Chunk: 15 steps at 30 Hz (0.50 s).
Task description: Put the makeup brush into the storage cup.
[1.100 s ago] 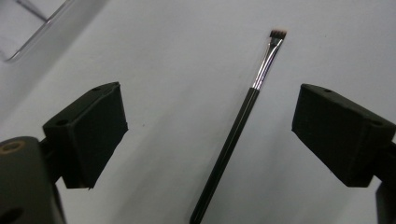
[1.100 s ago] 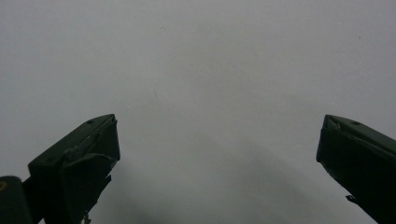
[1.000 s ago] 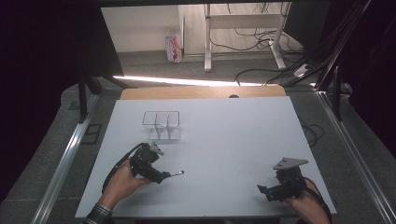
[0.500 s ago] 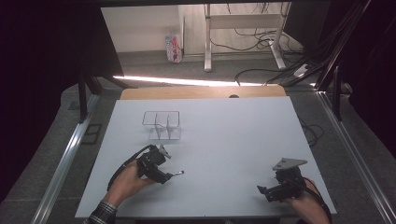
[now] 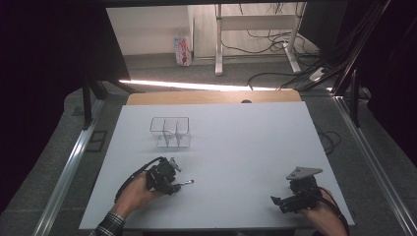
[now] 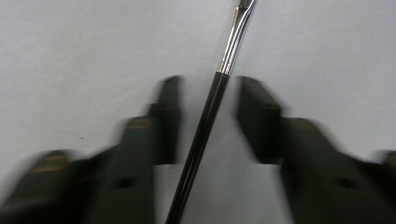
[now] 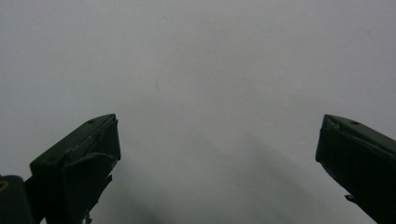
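Near the front left of the white counter (image 5: pixel 236 147) lies a thin brush (image 6: pixel 205 126), flat on the surface. Handle is black and glossy; a silver ferrule (image 6: pixel 233 42) follows, and the tip runs out of the top of the left gripper view. From the high view the brush (image 5: pixel 186 183) shows as a short dark stick with its pale end pointing toward the counter's middle.

Left hand-held gripper (image 5: pixel 164 176): held low over the brush, person's left hand (image 5: pixel 137 191) behind it, checked sleeve at the front edge. Left gripper view looks straight down the two black jaws, with the handle running between them slightly tilted. Jaws have just been closing around the handle. A sliver of white counter still shows on each side of the handle, so the pads are not pressing on it; the brush is straddled, not gripped. Jaw edges are blurred.

Right hand-held gripper (image 5: pixel 290 200): near the front right corner, well apart from the brush, grey three-cornered plate on top. Its jaws stand wide apart with nothing between them; the right gripper view has plain white counter beyond the two tips (image 7: pixel 217 140).

Further back, left of centre: a clear plastic box (image 5: pixel 170 132) with dividers, well apart from the brush. Contents cannot be told.
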Available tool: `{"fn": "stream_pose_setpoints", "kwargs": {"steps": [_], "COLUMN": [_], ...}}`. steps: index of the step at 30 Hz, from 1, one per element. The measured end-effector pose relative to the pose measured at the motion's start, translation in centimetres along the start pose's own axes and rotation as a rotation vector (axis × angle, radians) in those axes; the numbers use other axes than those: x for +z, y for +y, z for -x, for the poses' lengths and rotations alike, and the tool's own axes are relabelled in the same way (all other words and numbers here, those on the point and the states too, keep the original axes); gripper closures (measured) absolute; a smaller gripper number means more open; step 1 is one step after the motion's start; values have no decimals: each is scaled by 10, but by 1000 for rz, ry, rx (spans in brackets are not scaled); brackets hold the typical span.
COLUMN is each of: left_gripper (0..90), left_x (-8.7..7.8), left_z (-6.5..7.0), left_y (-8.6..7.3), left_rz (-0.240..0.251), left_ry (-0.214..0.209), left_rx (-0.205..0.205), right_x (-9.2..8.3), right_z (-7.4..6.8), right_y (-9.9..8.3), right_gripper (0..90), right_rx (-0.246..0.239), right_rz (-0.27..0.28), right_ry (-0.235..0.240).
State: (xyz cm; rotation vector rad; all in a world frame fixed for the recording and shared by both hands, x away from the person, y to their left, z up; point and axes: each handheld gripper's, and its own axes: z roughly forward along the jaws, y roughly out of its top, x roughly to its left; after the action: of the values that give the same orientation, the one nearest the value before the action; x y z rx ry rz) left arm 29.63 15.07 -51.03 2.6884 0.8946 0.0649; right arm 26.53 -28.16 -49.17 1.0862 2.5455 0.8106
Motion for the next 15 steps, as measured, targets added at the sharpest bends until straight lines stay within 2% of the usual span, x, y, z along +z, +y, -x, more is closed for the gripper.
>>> {"fn": "stream_pose_setpoints", "kwargs": {"steps": [1, 4, 9, 11, 15], "left_gripper": [777, 838, 840, 840, 840], "left_x": [0, 0, -1, 0, -2], "left_z": [0, 1, 4, 4, 3], "left_y": [1, 2, 3, 2, 1], "left_rz": [-5, -15, -23, -6, 0], "left_ry": [0, 0, 17, 13, 22], "left_rx": [2, 0, -4, -24, -29], "right_x": [0, 0, 0, -1, -1], "right_z": [0, 0, 0, 0, 1], "right_y": [0, 0, 0, 0, 0], "right_gripper": [0, 0, 0, 0, 0], "right_rx": [1, 0, 0, 0, 1], "right_rz": [-2, -4, 1, 2, 5], "right_ry": [1, 1, 2, 4, 5]}}
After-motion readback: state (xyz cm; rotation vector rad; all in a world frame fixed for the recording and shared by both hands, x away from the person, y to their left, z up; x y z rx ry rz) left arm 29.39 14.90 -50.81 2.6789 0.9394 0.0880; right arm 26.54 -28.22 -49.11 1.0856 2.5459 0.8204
